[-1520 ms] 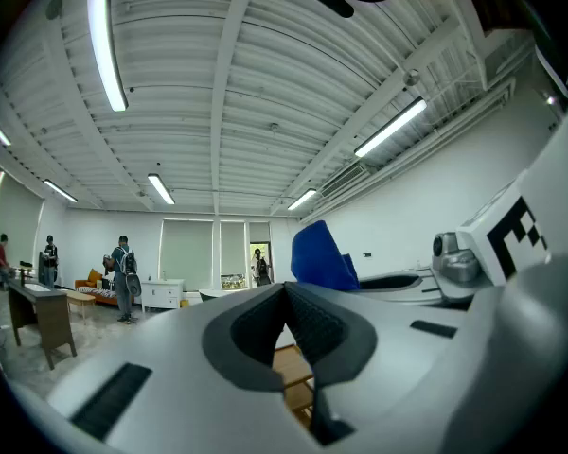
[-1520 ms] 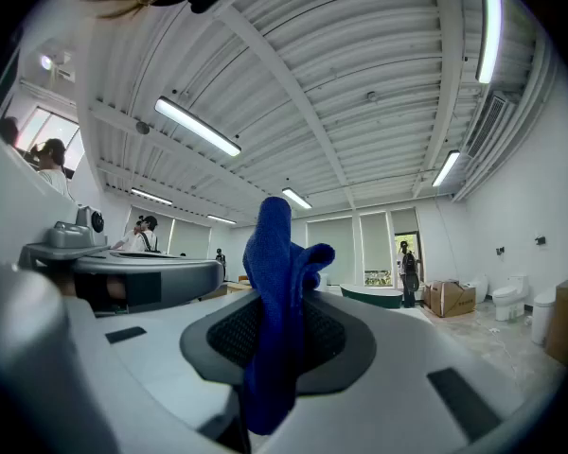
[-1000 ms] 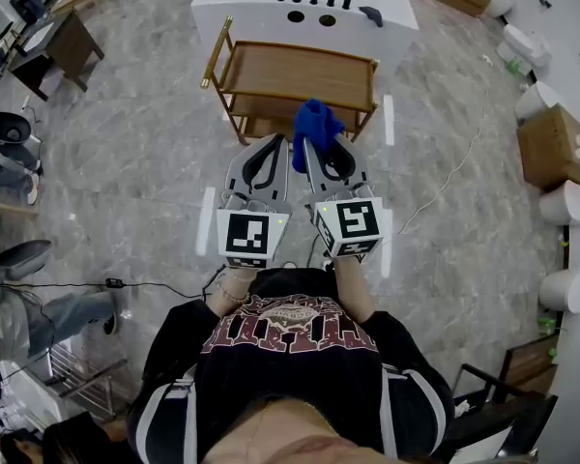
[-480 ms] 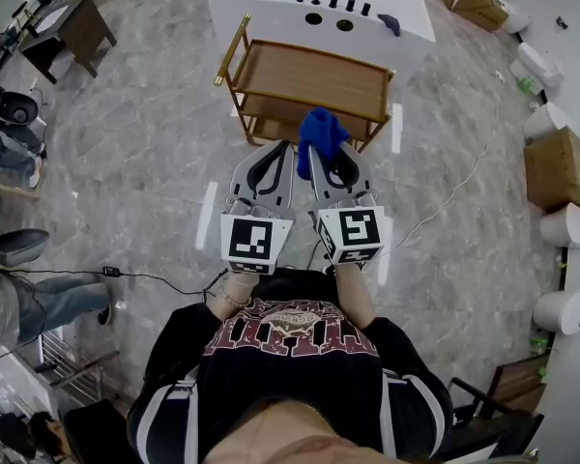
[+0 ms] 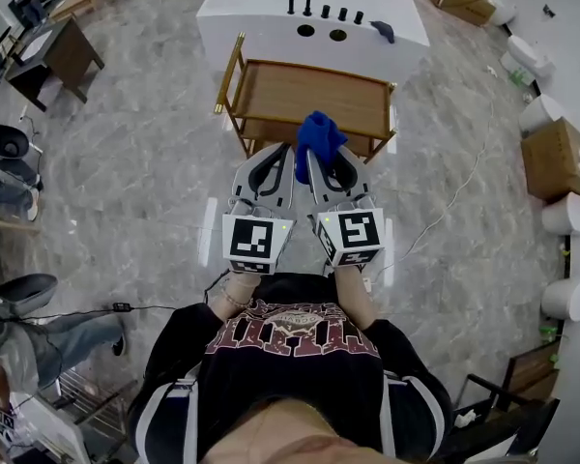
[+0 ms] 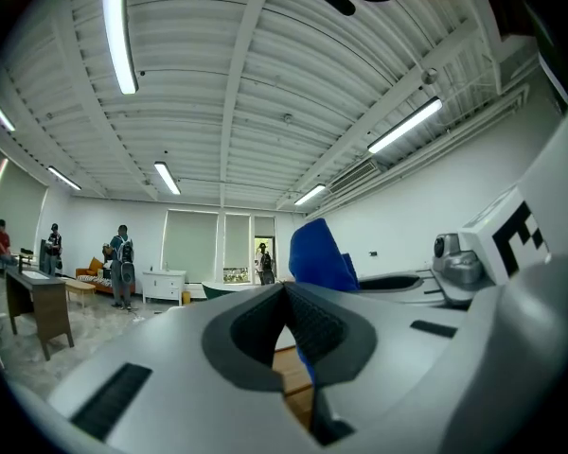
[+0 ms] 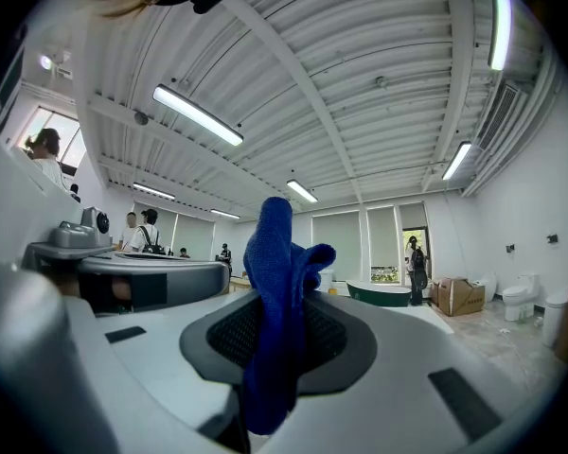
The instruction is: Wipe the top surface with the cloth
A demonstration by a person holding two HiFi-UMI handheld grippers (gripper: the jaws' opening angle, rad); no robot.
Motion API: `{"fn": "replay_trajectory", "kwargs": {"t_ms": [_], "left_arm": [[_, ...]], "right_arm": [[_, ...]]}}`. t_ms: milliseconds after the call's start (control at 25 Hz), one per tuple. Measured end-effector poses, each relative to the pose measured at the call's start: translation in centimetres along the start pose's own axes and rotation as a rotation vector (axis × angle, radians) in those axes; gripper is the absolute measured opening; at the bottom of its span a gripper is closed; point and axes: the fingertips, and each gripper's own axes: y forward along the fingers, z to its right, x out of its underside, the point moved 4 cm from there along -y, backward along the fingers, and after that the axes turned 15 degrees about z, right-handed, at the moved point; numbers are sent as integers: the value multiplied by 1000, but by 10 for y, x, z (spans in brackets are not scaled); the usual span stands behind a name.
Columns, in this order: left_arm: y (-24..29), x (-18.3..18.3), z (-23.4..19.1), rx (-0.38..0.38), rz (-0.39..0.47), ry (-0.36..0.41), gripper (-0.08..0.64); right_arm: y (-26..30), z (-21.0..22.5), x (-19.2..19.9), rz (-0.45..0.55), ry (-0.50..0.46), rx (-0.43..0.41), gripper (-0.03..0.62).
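A blue cloth [image 5: 318,133] is clamped in my right gripper [image 5: 311,153], bunched and sticking up past the jaw tips [image 7: 277,282]. Beside it my left gripper [image 5: 284,151] is shut with nothing between its jaws; the blue cloth [image 6: 320,253] shows just to its right. Both grippers are held side by side, pointing forward and slightly up, in front of the person's chest. Ahead and below stands a wooden cart [image 5: 309,95] with a flat brown top and brass rails. The cloth hangs over the cart's near edge in the head view, apart from its top.
A white counter [image 5: 261,22] with holes and dark fittings stands behind the cart. Cardboard boxes [image 5: 553,153] and white fixtures line the right side. A dark table [image 5: 53,51] is at the far left. Cables run over the grey marble floor. People stand in the distance.
The cart and counter sit slightly differently in the head view as the head shifted. The grippers stay side by side, the right one still holding the cloth.
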Motion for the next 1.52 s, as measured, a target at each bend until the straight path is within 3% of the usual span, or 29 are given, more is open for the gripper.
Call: {"fn": "replay_trajectory", "kwargs": {"t_ms": [760, 1040, 1520], "left_arm": [[18, 16, -127, 37, -34, -30, 49], [22, 18, -139, 56, -39, -74, 49], [67, 37, -149, 48, -54, -45, 49]], "right_arm": [[111, -50, 37, -32, 2, 45, 92], [121, -54, 36, -60, -21, 71, 92], [158, -24, 54, -59, -1, 54, 92]]}}
